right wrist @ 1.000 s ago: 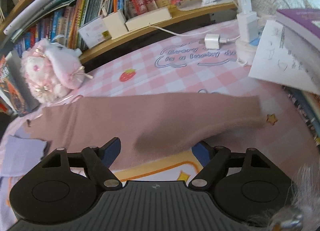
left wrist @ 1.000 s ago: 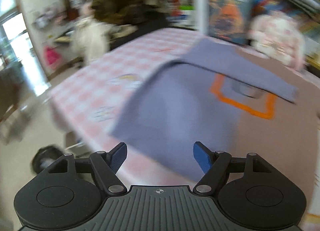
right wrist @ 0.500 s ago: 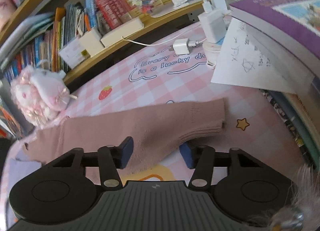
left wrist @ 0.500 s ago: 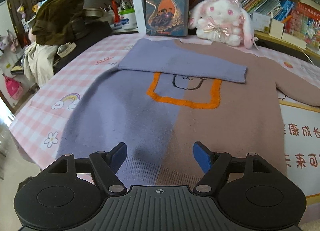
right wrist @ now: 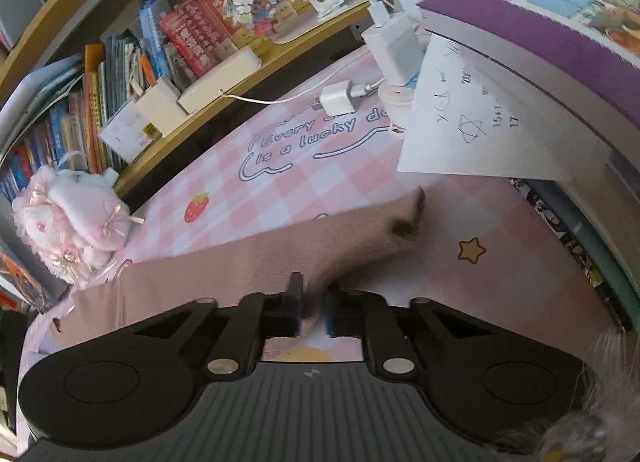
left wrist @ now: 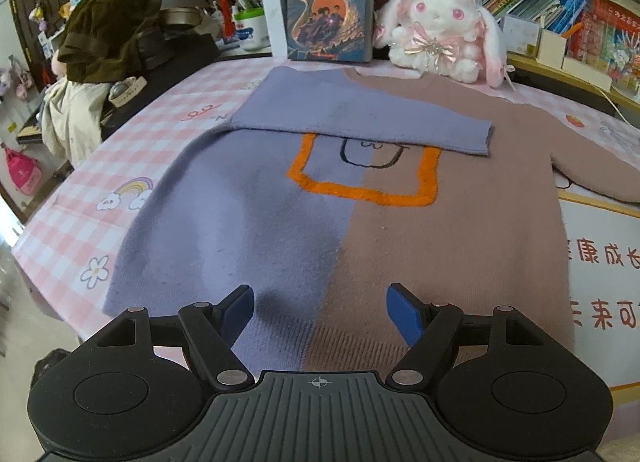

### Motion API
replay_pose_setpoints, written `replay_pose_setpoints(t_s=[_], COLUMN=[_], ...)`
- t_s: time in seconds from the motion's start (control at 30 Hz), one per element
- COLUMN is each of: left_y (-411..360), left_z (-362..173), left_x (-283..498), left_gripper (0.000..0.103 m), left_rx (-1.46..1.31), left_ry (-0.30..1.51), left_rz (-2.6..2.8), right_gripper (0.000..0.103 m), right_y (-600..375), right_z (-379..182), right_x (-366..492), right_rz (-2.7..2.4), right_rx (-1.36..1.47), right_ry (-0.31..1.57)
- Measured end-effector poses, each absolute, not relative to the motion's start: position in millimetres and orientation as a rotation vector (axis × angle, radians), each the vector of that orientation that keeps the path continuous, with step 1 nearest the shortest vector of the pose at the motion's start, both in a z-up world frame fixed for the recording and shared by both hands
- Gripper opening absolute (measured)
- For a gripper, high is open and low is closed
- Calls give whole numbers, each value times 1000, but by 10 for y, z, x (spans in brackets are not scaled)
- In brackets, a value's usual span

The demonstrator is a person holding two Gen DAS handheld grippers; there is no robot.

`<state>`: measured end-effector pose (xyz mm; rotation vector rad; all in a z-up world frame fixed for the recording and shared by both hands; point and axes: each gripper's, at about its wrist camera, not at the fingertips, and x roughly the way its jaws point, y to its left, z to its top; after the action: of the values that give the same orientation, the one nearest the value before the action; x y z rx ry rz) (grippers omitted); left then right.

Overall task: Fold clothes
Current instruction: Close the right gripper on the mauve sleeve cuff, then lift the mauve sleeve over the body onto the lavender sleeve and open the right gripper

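A sweater (left wrist: pixel 360 229), half lavender and half dusty pink with an orange square outline, lies flat on the pink checked tablecloth (left wrist: pixel 80 229). Its lavender sleeve (left wrist: pixel 360 117) is folded across the chest. My left gripper (left wrist: pixel 318 312) is open and empty, hovering over the sweater's hem. The pink sleeve (right wrist: pixel 248 266) stretches out to the right. My right gripper (right wrist: pixel 313 312) is shut on the pink sleeve's lower edge, near the cuff (right wrist: pixel 404 221), which curls up a little.
A book (left wrist: pixel 330 5) and a plush bunny (left wrist: pixel 440 29) stand behind the sweater. Dark clothes (left wrist: pixel 108 29) are piled at the far left. On the right lie a charger (right wrist: pixel 340 97), loose paper (right wrist: pixel 472 125) and a purple book stack (right wrist: pixel 560 21).
My right gripper has moved onto the pink sleeve and shut on it. My left gripper has swung from the table's left side to the sweater's hem, still open.
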<state>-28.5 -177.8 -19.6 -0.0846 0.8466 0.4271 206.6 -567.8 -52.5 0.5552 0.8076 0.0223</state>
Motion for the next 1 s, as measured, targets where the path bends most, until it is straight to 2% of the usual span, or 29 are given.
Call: replay_pose_setpoints(t_s=[0.47, 1.0], left_y=[-1604, -655], left_z=[-230, -150], left_x=[-191, -181], left_gripper=[75, 75], left_rx=[-85, -60], left_ry=[805, 720], left_rz=[320, 103], right_gripper=[6, 6], right_y=[-5243, -3567], right_z=[117, 625], right_x=[1961, 1860], right_rz=[144, 260], right_rx=[530, 420], right_ry=[659, 589])
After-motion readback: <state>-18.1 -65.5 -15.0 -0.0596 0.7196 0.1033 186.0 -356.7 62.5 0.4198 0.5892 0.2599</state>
